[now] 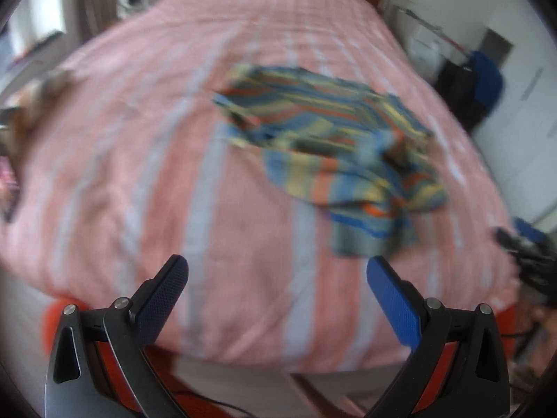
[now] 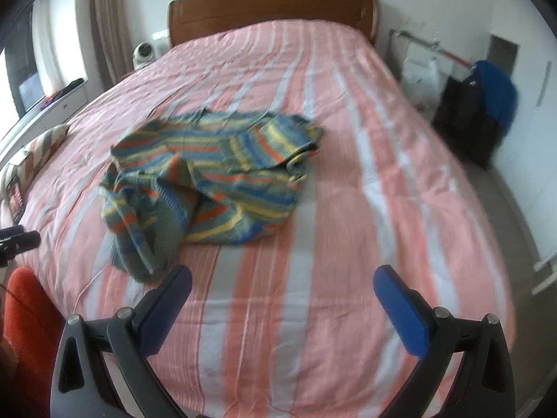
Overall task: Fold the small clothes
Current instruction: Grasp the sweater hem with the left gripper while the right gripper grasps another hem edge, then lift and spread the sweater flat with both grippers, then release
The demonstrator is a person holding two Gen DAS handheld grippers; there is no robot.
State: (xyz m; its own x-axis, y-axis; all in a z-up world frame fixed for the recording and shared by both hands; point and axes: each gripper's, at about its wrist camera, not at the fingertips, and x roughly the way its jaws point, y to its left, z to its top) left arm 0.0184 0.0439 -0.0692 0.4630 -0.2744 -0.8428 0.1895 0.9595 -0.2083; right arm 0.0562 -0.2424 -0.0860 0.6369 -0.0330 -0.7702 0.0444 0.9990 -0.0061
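A small striped garment (image 1: 334, 146) in blue, yellow, orange and grey lies crumpled on a pink and white striped bed cover (image 1: 139, 160). In the left wrist view it sits ahead and to the right of my left gripper (image 1: 277, 266), which is open and holds nothing. The right wrist view shows the same garment (image 2: 209, 174) ahead and to the left of my right gripper (image 2: 282, 276), also open and empty. Both grippers hover near the foot of the bed, apart from the cloth. The left view is blurred.
A wooden headboard (image 2: 271, 3) stands at the far end. A patterned cushion (image 2: 41, 146) lies at the bed's left edge. Dark bags and a blue cloth (image 2: 494, 94) sit against the right wall. An orange fuzzy thing (image 2: 24, 306) is at the near left.
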